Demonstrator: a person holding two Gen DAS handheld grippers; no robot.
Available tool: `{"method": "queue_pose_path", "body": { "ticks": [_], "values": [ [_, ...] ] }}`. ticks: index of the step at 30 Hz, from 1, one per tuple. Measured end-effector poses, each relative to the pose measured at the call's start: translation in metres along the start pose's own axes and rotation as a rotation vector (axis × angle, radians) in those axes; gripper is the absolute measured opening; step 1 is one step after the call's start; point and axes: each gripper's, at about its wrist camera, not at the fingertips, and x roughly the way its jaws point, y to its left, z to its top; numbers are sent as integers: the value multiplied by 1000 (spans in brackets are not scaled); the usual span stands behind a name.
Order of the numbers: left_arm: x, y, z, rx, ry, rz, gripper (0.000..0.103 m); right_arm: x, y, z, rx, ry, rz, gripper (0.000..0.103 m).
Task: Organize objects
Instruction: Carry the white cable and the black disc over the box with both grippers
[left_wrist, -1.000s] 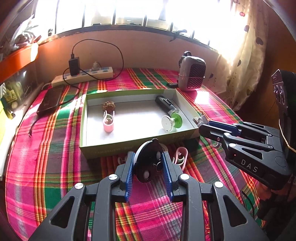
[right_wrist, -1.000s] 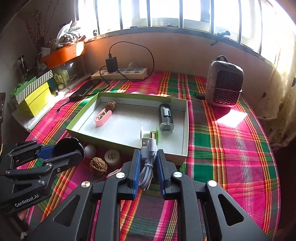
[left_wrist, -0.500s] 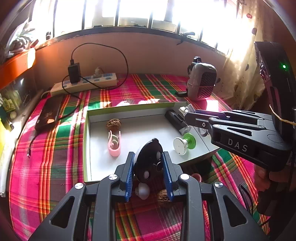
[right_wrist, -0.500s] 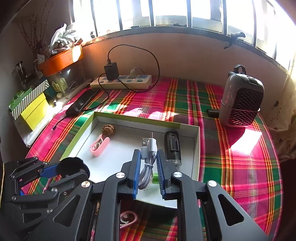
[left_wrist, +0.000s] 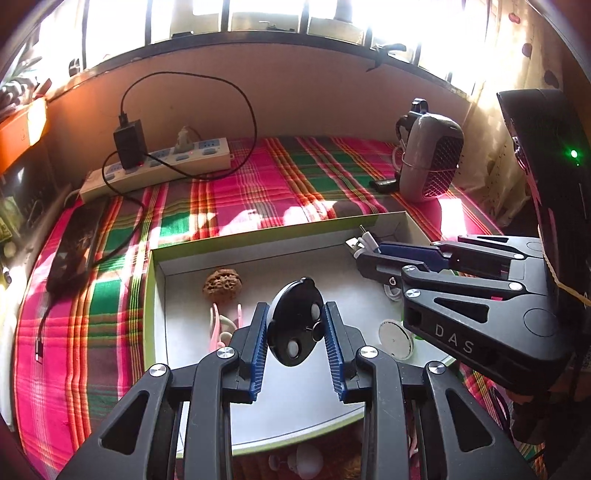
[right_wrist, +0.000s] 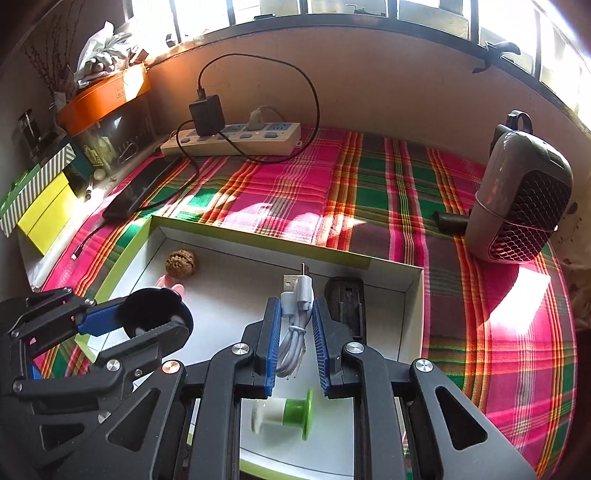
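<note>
A: What does each gripper hold?

B: The left gripper (left_wrist: 295, 332) is clamped on a black disc (left_wrist: 294, 326) with pale round pads on its face, held over the tray (left_wrist: 258, 240). The right gripper (right_wrist: 294, 334) is squeezed tight on a coiled white cable (right_wrist: 295, 317), its USB plugs poking past the fingertips, also over the tray.

A: Any writing?

B: "DAS" is printed on the right gripper's body in the left view. Nothing else is legible.

A: What lies in the tray?

B: A walnut (left_wrist: 222, 285) near the far left corner, a pink clip (left_wrist: 221, 325) just in front of it, a black case (right_wrist: 347, 306) by the right wall, and a green-and-white spool (right_wrist: 284, 413) near the front. The tray sits on a plaid cloth (right_wrist: 369, 192), with a power strip (right_wrist: 232, 142) and a grey speaker (right_wrist: 521, 199) behind.
</note>
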Motion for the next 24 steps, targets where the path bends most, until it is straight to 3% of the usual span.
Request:
{"method": "queue_pose_path", "body": {
  "ticks": [7, 24],
  "values": [
    [21, -4, 4, 30, 40, 14, 22, 15, -5, 4, -1, 28, 1, 19],
    [33, 0, 4, 19, 54, 25, 21, 27, -5, 8, -4, 36, 5, 19]
  ]
}}
